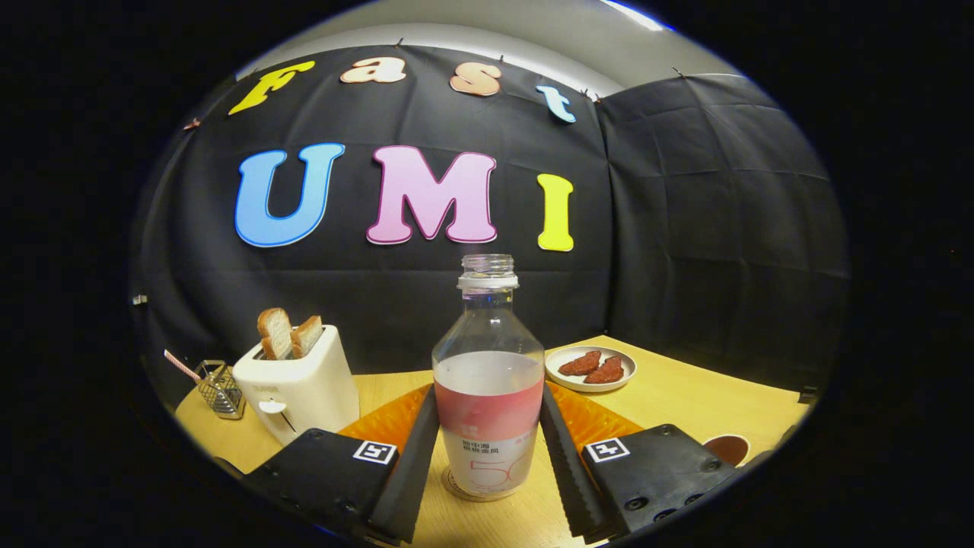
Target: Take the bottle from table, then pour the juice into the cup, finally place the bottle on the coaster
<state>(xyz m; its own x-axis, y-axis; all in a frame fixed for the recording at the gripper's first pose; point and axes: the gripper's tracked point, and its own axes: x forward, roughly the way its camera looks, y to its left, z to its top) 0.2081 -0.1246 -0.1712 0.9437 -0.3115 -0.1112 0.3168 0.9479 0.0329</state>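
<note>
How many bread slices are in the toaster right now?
2: both bread slices stand side by side in the toaster, beyond the gripper, whose fingers flank the bottle.

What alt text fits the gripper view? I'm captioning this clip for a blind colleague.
An uncapped bottle, partly filled with juice, stands upright on a round coaster between the fingers of the hand-held gripper, which sit close against its sides. Beyond on the wooden table are a toaster holding bread and a plate of food.
</note>
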